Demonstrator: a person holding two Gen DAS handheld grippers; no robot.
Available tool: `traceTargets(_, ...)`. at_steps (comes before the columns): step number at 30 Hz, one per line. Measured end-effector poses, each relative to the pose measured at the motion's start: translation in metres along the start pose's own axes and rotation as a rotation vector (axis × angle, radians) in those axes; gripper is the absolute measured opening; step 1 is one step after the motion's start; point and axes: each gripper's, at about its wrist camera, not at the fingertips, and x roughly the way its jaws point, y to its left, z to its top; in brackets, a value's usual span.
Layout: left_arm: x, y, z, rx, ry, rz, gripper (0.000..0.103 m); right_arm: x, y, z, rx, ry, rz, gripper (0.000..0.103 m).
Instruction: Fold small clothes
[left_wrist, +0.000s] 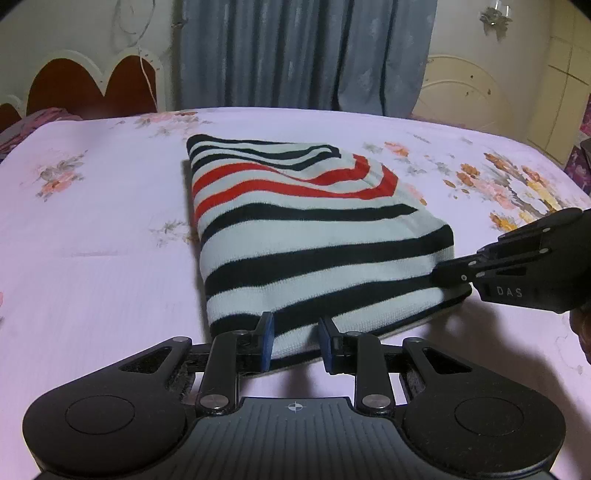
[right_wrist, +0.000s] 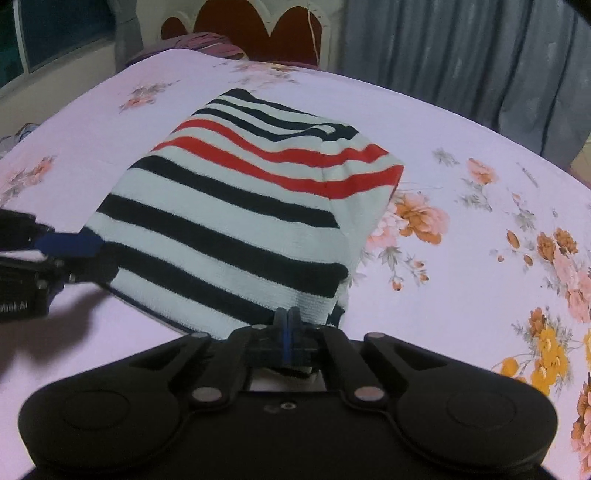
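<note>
One floral bedsheet (left_wrist: 92, 229) carrying folded striped sweater (left_wrist: 295, 229) at centre; right gripper (right_wrist: 287, 314) pinching sweater's near corner, fingers clamped together; left gripper (left_wrist: 295, 334) straddling near hem, fingers spread apart, not clamping.

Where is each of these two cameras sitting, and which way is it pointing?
Left wrist: rides the left gripper, looking across the bed toward the curtain; its open fingers straddle the striped garment edge.
Right wrist: rides the right gripper, facing the headboard; its fingers are shut on the garment's corner.
Shared: the garment, the bed, and each other's gripper.
</note>
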Motion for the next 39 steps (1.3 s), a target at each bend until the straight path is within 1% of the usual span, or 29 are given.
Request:
traceTargets(9,-0.004,-0.012,-0.007,0.029,0.008,0.058,0.027,-0.002,-0.001,0.0,0.033,-0.006,0.007,0.0)
traceTargets(11,-0.018,-0.016,-0.007,0.021,-0.011,0.071,0.027,-0.018,-0.001,-0.002,0.059,-0.042,0.02,0.008)
traceTargets(13,-0.038,-0.021,-0.012,0.005,-0.041,0.085,0.027,-0.043,-0.002,-0.011,0.088,-0.097,0.032,0.013)
traceTargets(15,-0.055,-0.028,-0.018,-0.011,-0.065,0.088,0.027,-0.065,-0.002,-0.023,0.102,-0.133,0.032,0.013)
traceTargets(20,-0.09,-0.052,-0.032,-0.008,-0.107,0.116,0.027,-0.111,-0.005,-0.056,0.152,-0.184,0.029,0.014)
traceTargets(21,-0.098,-0.057,-0.034,-0.017,-0.114,0.127,0.027,-0.12,-0.005,-0.059,0.163,-0.193,0.025,0.014)
traceTargets(22,-0.106,-0.061,-0.035,-0.026,-0.124,0.128,0.028,-0.129,-0.004,-0.063,0.171,-0.206,0.022,0.02)
traceTargets(23,-0.116,-0.066,-0.037,-0.036,-0.141,0.128,0.03,-0.14,-0.002,-0.066,0.179,-0.227,0.016,0.033)
traceTargets(24,-0.123,-0.069,-0.038,-0.04,-0.146,0.132,0.036,-0.149,-0.001,-0.069,0.188,-0.249,0.005,0.042)
traceTargets(25,-0.13,-0.074,-0.039,-0.045,-0.149,0.133,0.063,-0.161,0.001,-0.073,0.195,-0.272,-0.003,0.058)
traceTargets(26,-0.139,-0.078,-0.041,-0.051,-0.168,0.142,0.084,-0.169,0.002,-0.076,0.198,-0.284,-0.008,0.057)
traceTargets(28,-0.159,-0.089,-0.044,-0.042,-0.224,0.168,0.093,-0.184,0.005,-0.081,0.195,-0.294,-0.016,0.052)
traceTargets(29,-0.167,-0.093,-0.044,-0.037,-0.233,0.172,0.094,-0.191,0.007,-0.085,0.197,-0.302,-0.021,0.053)
traceTargets(30,-0.174,-0.096,-0.045,-0.04,-0.242,0.177,0.102,-0.2,0.008,-0.088,0.201,-0.312,-0.024,0.054)
traceTargets(31,-0.182,-0.1,-0.046,-0.045,-0.256,0.18,0.103,-0.207,0.009,-0.092,0.204,-0.32,-0.025,0.063)
traceTargets(32,-0.192,-0.103,-0.048,-0.046,-0.268,0.184,0.103,-0.215,0.011,-0.096,0.208,-0.332,-0.032,0.085)
traceTargets(33,-0.199,-0.106,-0.049,-0.047,-0.268,0.19,0.103,-0.224,0.013,-0.1,0.214,-0.353,-0.051,0.098)
traceTargets(34,-0.206,-0.109,-0.052,-0.053,-0.264,0.201,0.103,-0.231,0.014,-0.104,0.218,-0.374,-0.066,0.102)
traceTargets(35,-0.212,-0.111,-0.053,-0.054,-0.26,0.208,0.103,-0.238,0.015,-0.108,0.22,-0.385,-0.064,0.102)
traceTargets(37,-0.223,-0.116,-0.058,-0.052,-0.255,0.212,0.103,-0.247,0.014,-0.113,0.242,-0.377,-0.058,0.102)
traceTargets(39,-0.235,-0.12,-0.062,-0.053,-0.259,0.203,0.103,-0.256,0.015,-0.12,0.258,-0.383,-0.07,0.102)
